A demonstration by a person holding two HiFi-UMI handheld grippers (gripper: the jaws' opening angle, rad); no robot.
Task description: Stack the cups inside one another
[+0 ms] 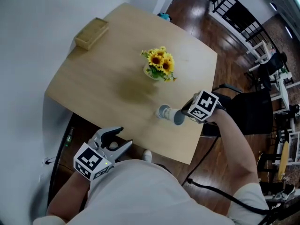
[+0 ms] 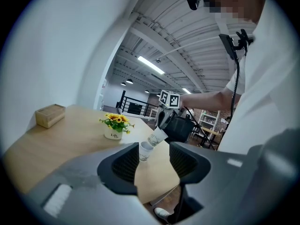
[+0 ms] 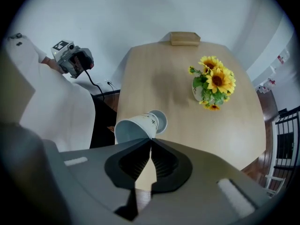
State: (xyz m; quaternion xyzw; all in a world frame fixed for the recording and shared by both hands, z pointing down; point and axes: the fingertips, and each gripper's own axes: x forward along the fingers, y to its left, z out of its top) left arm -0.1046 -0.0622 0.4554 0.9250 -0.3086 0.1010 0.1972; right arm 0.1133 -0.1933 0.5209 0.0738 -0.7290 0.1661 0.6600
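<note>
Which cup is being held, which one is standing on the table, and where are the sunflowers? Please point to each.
Held cup [image 3: 132, 128], right gripper view: inside its open mouth.
Standing cup [image 2: 145, 152], left gripper view: its side wall.
Sunflowers [image 1: 161, 62], head view: the yellow blooms.

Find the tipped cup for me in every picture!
Head view: the tipped cup is below centre, right of the standing cup.
Left gripper view: centre, up and right of the standing cup.
Right gripper view: left of centre, just above the jaws.
Shared landmark: the sunflower pot.
</note>
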